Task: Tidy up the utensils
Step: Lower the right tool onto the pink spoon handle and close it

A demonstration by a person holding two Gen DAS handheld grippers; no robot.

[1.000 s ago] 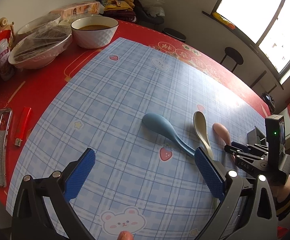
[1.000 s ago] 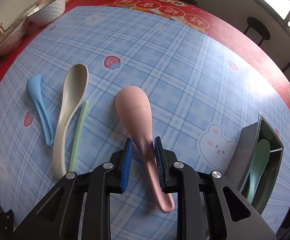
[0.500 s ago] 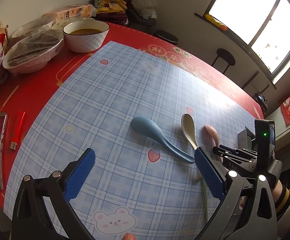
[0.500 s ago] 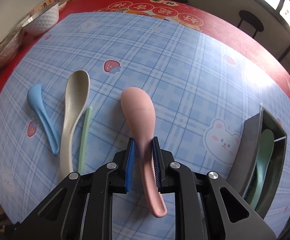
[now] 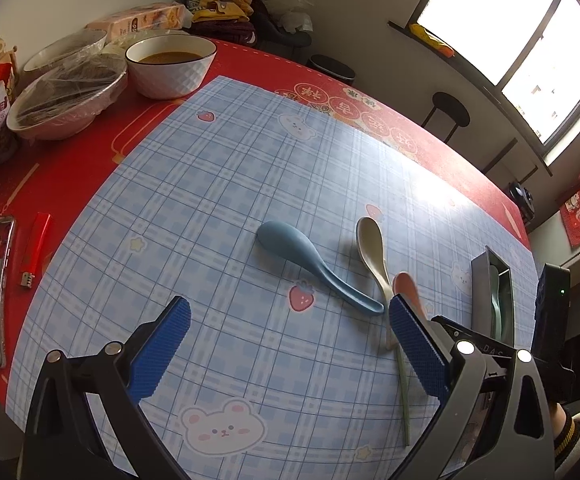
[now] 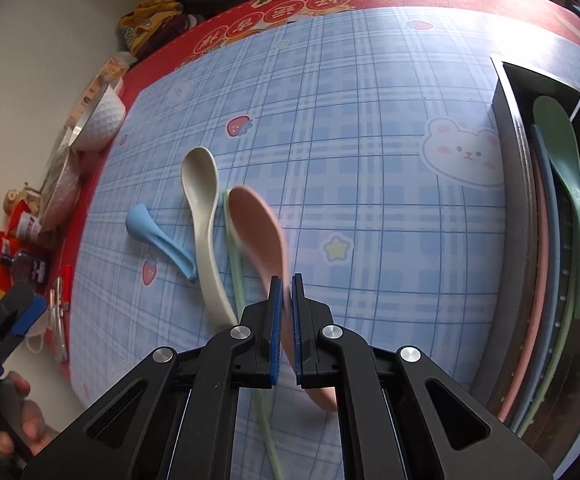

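1. My R gripper (image 6: 285,300) is clamped on the pink spoon (image 6: 259,232) at its handle; spoon is blurred, bowl end fwd, over the surface (image 6: 370,200).
2. My L gripper (image 5: 290,344) is wide open, nothing between the pads, hovering above the surface.
3. Blue spoon (image 5: 306,260), cream spoon (image 5: 372,248) and green chopstick (image 5: 404,392) lie together mid-mat, touching or overlapping.
4. Metal tray (image 6: 506,128) at R edge holds a green spoon (image 6: 570,184) plus pink, blue and green sticks.
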